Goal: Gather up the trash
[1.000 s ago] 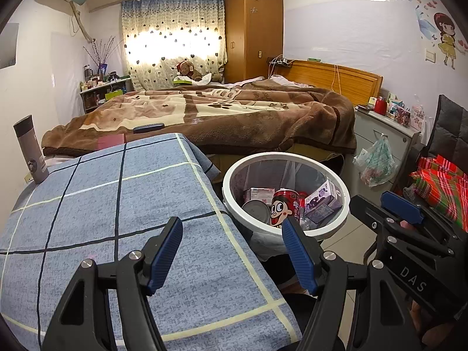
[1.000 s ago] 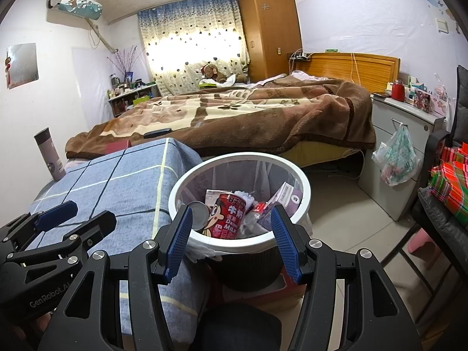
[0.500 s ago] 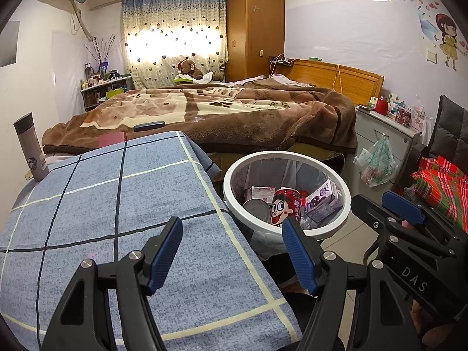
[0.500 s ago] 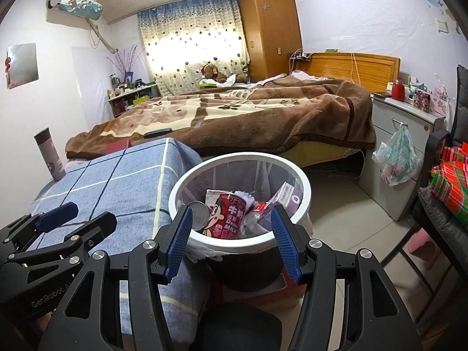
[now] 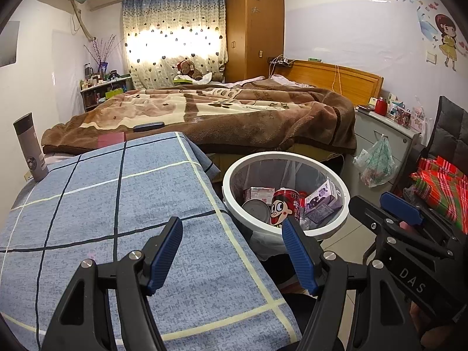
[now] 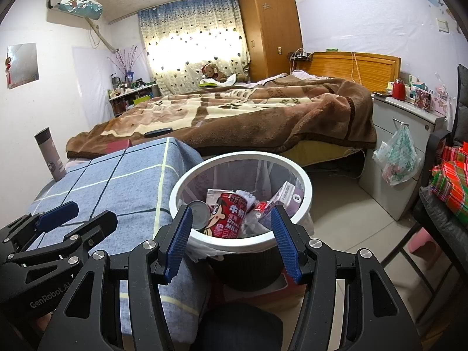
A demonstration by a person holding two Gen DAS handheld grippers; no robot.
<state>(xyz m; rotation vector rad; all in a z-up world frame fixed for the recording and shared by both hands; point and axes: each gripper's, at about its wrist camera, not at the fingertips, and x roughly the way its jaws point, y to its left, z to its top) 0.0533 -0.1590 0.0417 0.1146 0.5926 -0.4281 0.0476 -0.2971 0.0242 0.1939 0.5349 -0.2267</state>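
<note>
A grey flask (image 5: 30, 149) stands at the far left corner of the blue checked counter (image 5: 96, 204), with a blanketed bed (image 5: 222, 117) beyond and a bag (image 6: 399, 161) hanging on the cabinet (image 6: 409, 134). The bin (image 6: 204, 241) stands just beside the counter's right edge, holding a red can (image 6: 229, 219), a tin (image 5: 257, 209) and cartons. Left claw (image 5: 232, 251) hovers over the counter edge, jaws apart, empty. Right claw (image 6: 232, 241) tilts down toward the bin, jaws apart, empty.
</note>
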